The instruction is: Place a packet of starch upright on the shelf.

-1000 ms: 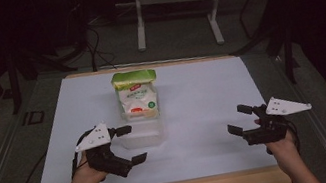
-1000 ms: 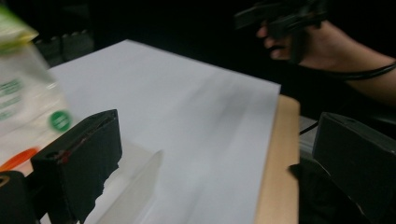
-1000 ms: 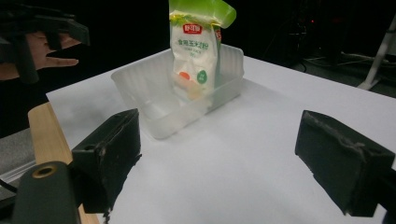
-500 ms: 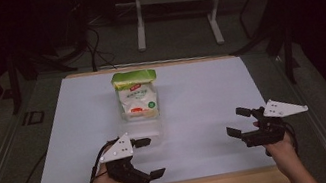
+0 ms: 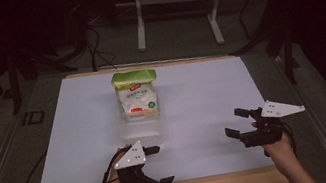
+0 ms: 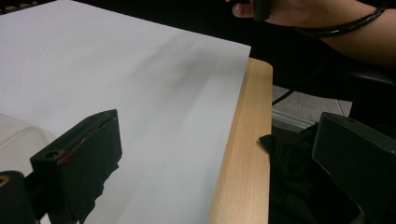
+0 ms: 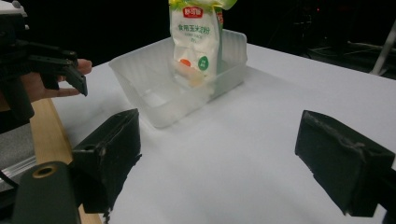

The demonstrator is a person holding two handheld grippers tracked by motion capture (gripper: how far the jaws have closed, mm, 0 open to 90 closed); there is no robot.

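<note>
**High view: both tongs wide, bag in its tub**

Left gripper (image 5: 156, 166) hangs jaws wide at the table's (image 5: 201, 90) near edge, just beside the clear tub (image 5: 139, 126). Right gripper (image 5: 237, 123) gapes, empty. The green-topped bag (image 5: 137, 96) stands upright in the tub.

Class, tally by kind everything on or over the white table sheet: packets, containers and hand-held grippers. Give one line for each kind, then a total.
Packets: 1, the green-topped packet standing in the tub.
Containers: 1, the clear plastic tub.
Grippers: 2, the left gripper and the right gripper, both open.
Total: 4
</note>
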